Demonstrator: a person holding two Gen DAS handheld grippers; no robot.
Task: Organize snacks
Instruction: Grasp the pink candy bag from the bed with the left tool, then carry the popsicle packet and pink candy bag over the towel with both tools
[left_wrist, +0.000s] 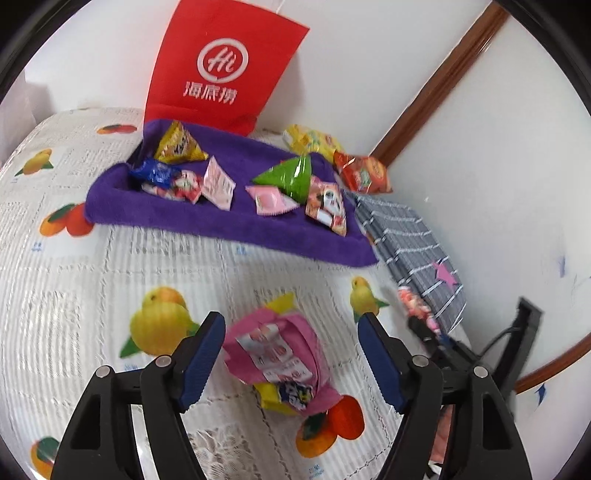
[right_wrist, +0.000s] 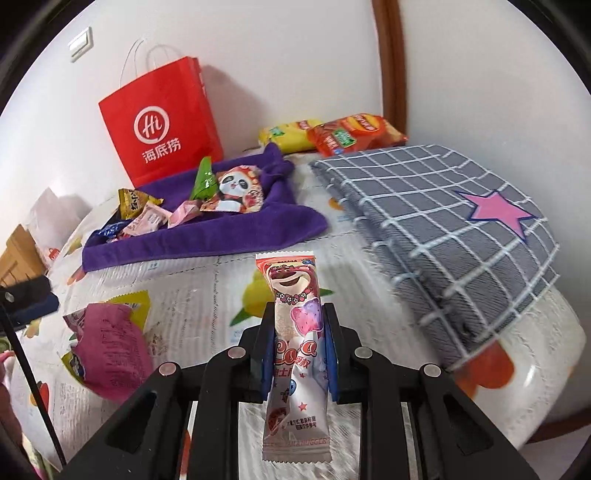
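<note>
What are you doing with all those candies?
Sorting snacks on the table. The right gripper is shut on a long pink bear snack packet, held up off the tablecloth. The left gripper is open above a pink pouch stuffed with packets. More snacks lie on the purple towel.

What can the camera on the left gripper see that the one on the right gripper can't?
Only the left wrist view shows the open left gripper, with the pink snack pile lying on the table between its fingers.

Only the right wrist view shows the right gripper shut on the bear-print snack stick, the panda packet face-on, and a wall switch.

Both show the red paper bag, the purple towel with snacks on it, the grey checked cloth with its pink star, and the orange chip bag.
</note>
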